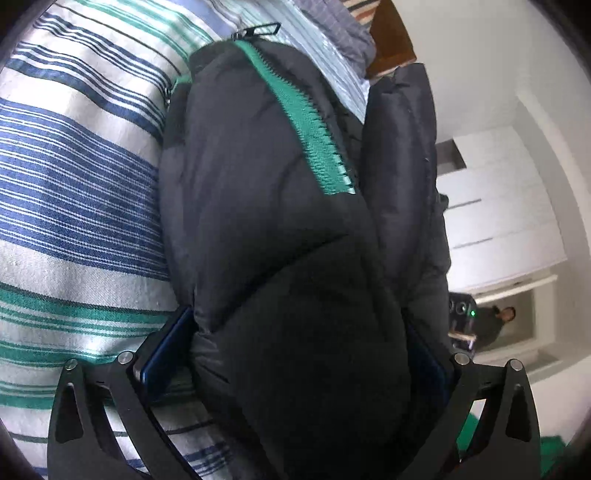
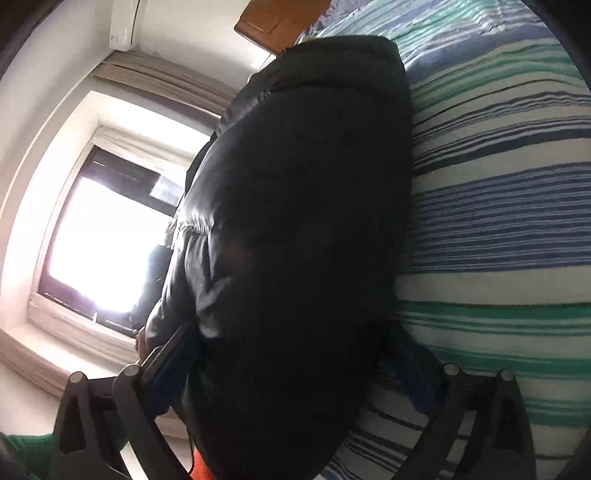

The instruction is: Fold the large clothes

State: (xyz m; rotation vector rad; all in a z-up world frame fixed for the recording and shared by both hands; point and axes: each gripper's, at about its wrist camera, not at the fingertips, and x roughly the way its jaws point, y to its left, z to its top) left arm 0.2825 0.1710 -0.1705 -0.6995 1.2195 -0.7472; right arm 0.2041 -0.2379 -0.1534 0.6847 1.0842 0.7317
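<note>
Jacket [image 1: 280, 229] is what fills the middle of both views, a puffy black one, bunched up and lying on a striped bedspread [image 1: 74, 192]. In the left wrist view a green zipper [image 1: 314, 140] is seen running diagonally down from the upper centre, with a metal pull [image 1: 258, 31] at the very top edge. The left gripper [image 1: 299, 365] is clamped on a thick wad of the jacket at the bottom of the frame, both blue pads [image 1: 166, 354] being pressed right against the fabric. Stripes of blue, green and white are spread over the whole left side, and a wooden headboard [image 1: 391, 40] is tucked into the upper right. White cupboards [image 1: 498, 221] are seen at the right edge.

In the right wrist view the jacket is seen as a dark mass from the top centre down to the bottom, with the bedspread on the right side. The right gripper [image 2: 295, 369] is set wide around the jacket, the fabric sitting between the jaws; whether the pads are actually pressing on it can't be told, it's too dark down there. A bright window [image 2: 107, 243] is blown out on the left, an air conditioner [image 2: 123, 22] is stuck in the upper left, and a bit of orange [image 2: 201, 467] is glimpsed at the bottom.
</note>
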